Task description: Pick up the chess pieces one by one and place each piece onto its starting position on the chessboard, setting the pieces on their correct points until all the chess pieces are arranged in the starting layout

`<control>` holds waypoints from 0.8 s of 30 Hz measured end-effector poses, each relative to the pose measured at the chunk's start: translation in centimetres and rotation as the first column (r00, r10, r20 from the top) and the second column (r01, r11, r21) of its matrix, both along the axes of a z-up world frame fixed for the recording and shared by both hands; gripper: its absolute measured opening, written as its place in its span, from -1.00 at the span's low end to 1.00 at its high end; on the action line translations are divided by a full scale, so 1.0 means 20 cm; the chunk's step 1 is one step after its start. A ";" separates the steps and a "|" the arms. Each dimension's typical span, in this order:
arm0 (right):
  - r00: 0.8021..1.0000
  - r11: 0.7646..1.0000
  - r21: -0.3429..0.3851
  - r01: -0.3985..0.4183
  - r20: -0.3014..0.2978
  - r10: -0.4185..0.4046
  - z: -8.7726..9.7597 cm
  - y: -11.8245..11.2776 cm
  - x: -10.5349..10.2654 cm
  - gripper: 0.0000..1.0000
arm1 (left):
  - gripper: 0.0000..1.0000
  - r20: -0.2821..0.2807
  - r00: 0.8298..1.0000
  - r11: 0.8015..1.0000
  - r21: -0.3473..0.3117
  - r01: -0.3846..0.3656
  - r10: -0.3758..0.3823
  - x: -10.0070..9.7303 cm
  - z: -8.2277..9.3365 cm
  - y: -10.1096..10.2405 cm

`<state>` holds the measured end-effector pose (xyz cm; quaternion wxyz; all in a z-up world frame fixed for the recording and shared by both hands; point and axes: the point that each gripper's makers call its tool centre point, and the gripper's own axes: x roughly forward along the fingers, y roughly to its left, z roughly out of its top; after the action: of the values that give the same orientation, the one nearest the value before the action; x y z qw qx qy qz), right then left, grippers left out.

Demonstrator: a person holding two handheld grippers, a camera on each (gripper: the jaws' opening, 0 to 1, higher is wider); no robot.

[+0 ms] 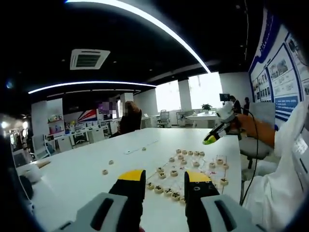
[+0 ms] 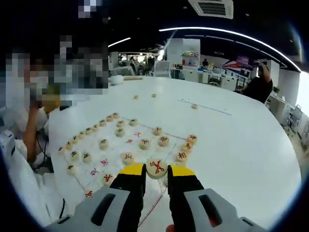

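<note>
My right gripper (image 2: 156, 175) is clamped on 1 red-marked chess piece (image 2: 157, 167), held above the chessboard (image 2: 126, 151). My left gripper (image 1: 165, 182) is apart, holding nothing. Next I lower it onto its point.

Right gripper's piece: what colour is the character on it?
Red, on a pale round piece held in the right gripper. Clearest in the right gripper view.

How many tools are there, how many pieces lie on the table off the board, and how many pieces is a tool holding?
Tools: 2, left tool and right tool
Loose pieces: 3
Held piece, in the right tool: 1
Total: 6
</note>
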<state>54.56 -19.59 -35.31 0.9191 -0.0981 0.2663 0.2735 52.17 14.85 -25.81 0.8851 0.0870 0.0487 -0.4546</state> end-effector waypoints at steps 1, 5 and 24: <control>1.000 1.000 -0.003 0.002 -0.009 -0.002 -0.02 -0.01 -0.02 -0.61 | -0.33 0.000 1.000 1.000 0.002 0.004 -0.004 0.00 0.00 0.00; 0.999 1.000 0.012 0.003 -0.037 -0.003 -0.08 -0.01 -0.07 -0.61 | -0.33 0.002 1.000 0.999 0.014 0.029 -0.029 -0.03 -0.01 -0.03; 0.997 1.000 -0.006 0.021 -0.079 -0.021 -0.24 -0.02 -0.02 -0.61 | -0.33 -0.001 0.998 0.998 0.031 0.058 -0.058 -0.07 -0.04 -0.05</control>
<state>54.11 -19.89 -40.06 0.9104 -0.0868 0.3042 0.2667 50.86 13.87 -26.67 0.8700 0.1018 0.0534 -0.4794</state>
